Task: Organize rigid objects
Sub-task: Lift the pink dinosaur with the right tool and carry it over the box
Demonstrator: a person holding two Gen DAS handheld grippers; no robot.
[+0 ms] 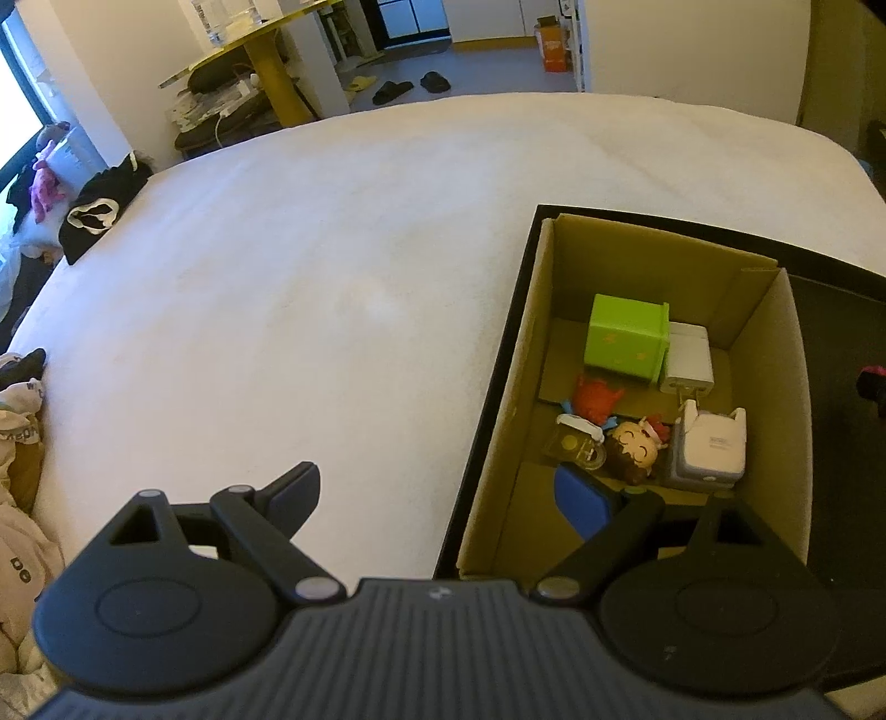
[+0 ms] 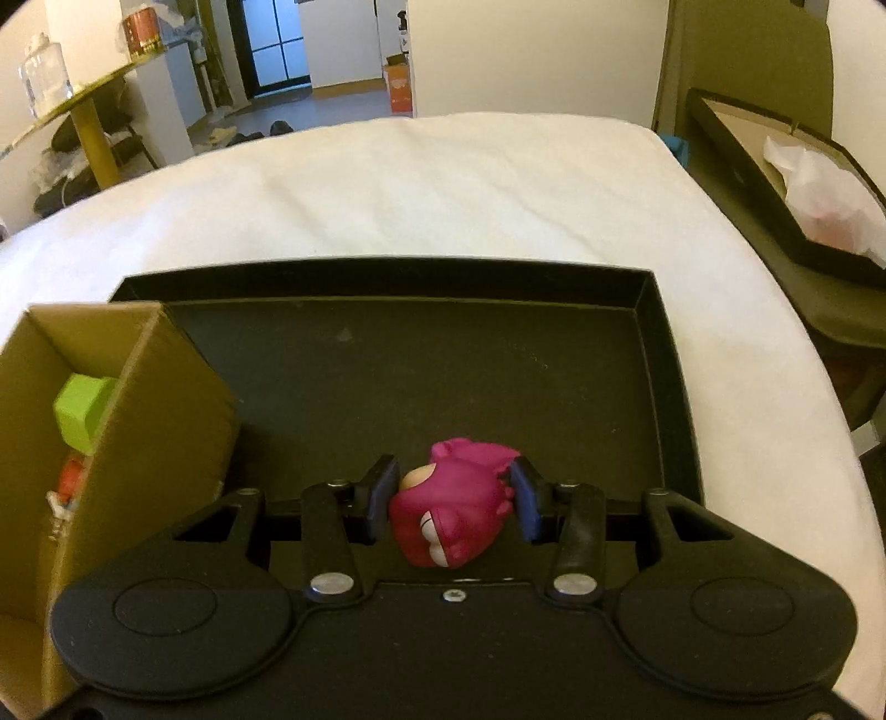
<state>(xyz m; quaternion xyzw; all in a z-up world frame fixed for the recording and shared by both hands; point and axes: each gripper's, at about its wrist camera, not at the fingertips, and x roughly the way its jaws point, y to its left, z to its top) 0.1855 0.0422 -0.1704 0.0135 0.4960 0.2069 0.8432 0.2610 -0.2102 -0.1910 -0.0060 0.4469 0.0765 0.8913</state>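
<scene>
Magenta toy figure [image 2: 454, 509], glossy moulded plastic, rounded and lumpy, with white eye patches and a pale face patch; clamped between the blue pads of right gripper [image 2: 455, 498], jaws clenched on both flanks. Held above the near edge of black tray [image 2: 659, 354], a shallow matte rectangle with low upright walls and a bare, faintly dusty floor.

Inside the tray's left end, cardboard box [image 1: 769, 354]: plain brown corrugated, open top, flaps folded inward. In the box, at the far end, green cube [image 1: 628, 338], smooth plastic with faint star marks, touching white adapter [image 1: 688, 360] on its right. Nearer: red spiky figure [image 1: 595, 394], small doll head [image 1: 634, 451] with brown hair and closed eyes, clear plastic piece [image 1: 576, 446], white boxy device [image 1: 709, 448] with two upright prongs.

Left gripper [image 1: 446, 498] released, jaws wide apart, nothing between them; left blue pad over the bedsheet, right blue pad over the box's near end, partly hiding its floor.

Tray resting on white bedsheet [image 1: 332, 249], soft, faintly wrinkled. Black garment [image 1: 97, 213] at the bed's far left edge. Beyond the bed, yellow table [image 1: 266, 50], dark slippers [image 1: 412, 86] on the grey floor, orange carton [image 1: 554, 47]. To the right, another black tray holding crumpled white paper [image 2: 819, 183].
</scene>
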